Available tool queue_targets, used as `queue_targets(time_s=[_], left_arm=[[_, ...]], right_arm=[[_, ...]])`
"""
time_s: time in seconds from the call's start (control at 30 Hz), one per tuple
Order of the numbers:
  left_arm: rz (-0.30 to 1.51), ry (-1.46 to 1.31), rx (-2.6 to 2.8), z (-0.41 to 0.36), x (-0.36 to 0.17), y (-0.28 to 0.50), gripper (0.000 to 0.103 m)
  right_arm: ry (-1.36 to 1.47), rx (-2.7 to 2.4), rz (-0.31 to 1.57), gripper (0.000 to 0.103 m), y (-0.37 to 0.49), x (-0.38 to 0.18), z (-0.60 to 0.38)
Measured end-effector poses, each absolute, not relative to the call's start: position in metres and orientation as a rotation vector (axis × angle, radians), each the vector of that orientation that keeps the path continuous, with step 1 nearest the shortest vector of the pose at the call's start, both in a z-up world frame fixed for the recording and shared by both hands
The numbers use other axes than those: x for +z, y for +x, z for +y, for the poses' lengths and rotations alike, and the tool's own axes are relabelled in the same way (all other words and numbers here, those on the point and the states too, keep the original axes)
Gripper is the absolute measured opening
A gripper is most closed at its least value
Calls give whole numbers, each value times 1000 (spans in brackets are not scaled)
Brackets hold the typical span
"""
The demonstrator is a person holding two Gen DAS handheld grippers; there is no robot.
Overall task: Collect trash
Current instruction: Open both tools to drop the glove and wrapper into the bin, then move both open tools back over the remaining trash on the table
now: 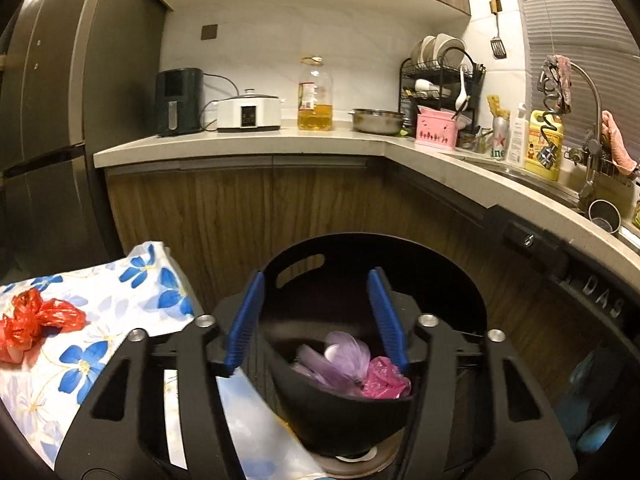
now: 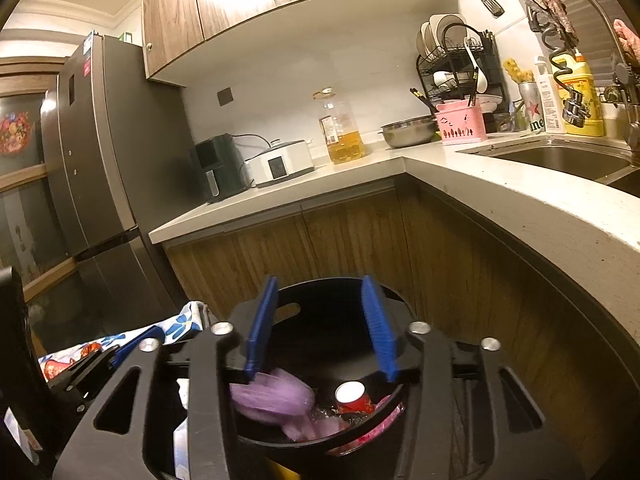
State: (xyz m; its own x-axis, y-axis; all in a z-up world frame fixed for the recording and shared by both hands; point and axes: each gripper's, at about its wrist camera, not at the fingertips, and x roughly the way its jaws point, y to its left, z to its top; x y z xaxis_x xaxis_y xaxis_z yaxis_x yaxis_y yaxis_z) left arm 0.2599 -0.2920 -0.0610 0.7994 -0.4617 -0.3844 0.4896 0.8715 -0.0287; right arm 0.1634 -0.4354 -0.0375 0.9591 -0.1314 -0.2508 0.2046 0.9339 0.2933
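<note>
A black trash bin stands on the floor in front of the wooden cabinets. In it lie a purple plastic bag and a pink bag. My left gripper is open and empty above the bin. A crumpled red plastic bag lies on the flowered tablecloth at the left. In the right wrist view my right gripper is open over the bin, the blurred purple bag is just below its left finger, and a red can lies in the bin.
The L-shaped counter holds an air fryer, a cooker, an oil bottle, a steel bowl, a dish rack and a sink. A fridge stands at the left.
</note>
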Motion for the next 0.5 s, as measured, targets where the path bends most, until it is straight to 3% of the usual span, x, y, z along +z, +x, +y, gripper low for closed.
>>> queue_targets(time_s=[0.3, 0.5], left_arm=[[382, 60, -391, -256, -58, 248, 73], [366, 52, -286, -226, -57, 229, 79]], right_arm=[[274, -183, 232, 70, 154, -37, -419], [222, -193, 231, 74, 145, -36, -401]])
